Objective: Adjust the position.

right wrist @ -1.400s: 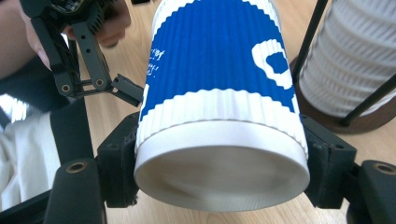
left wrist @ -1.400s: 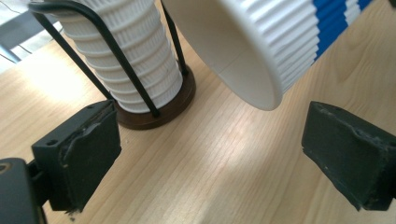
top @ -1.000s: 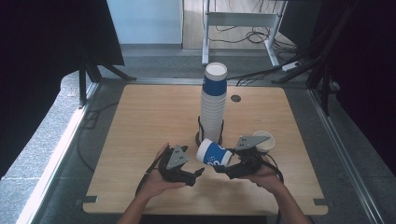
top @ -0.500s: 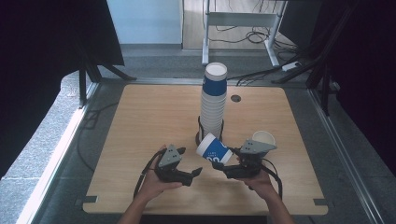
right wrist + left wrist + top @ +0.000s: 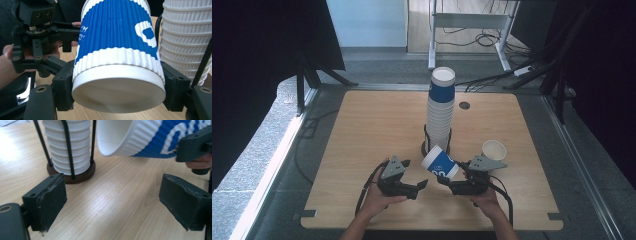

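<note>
Blue-and-white paper cup (image 5: 440, 163): tilted, clamped near its base by right gripper (image 5: 446, 181)
Left gripper (image 5: 424, 184): jaws apart, just narrowing, nothing between
Cup stack (image 5: 440, 111): upright on bench (image 5: 377, 120)

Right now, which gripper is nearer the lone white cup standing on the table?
Right. The right gripper sits just below-left of the white cup; the left gripper is farther left.

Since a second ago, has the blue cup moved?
Yes. In the high view the blue cup, gripped by the right tongs, has shifted slightly left and down the picture, toward the table's near edge, relative to the cup stack, which stayed put.
</note>
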Available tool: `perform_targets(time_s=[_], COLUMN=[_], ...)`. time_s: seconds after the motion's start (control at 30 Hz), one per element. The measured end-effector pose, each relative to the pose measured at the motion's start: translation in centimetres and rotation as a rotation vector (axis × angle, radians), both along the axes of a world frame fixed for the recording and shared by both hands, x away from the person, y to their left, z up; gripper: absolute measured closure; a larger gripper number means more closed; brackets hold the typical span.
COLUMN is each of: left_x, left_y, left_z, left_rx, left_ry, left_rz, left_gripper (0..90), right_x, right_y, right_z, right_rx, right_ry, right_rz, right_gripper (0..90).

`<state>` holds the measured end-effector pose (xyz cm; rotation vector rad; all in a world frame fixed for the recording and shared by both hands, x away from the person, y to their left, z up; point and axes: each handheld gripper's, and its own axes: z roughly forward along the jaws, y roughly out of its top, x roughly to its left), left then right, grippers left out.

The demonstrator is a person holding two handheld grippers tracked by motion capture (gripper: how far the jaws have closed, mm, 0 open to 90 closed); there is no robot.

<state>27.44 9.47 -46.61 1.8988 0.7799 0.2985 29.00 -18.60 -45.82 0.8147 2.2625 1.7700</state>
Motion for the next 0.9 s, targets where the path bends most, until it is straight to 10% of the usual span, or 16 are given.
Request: perform_targets(time_s=[0.63, 0.9], left_x=[0.6, 1.0], left_y=[0.9, 0.3], left_z=[-0.2, -0.4], left_rx=[-0.313, -0.348], left_ry=[0.172, 0.199], left_rz=[-0.048, -0.052], left_gripper=[8.0, 8.0], right_x=[-0.6, -0.9], right_y=[0.9, 1.2], right_z=[-2.0, -2.3], right_rx=[0.037, 0.052], right_ry=[-0.065, -0.094], right_rz=[-0.045, -0.051], right_gripper=[27.4, 27.4])
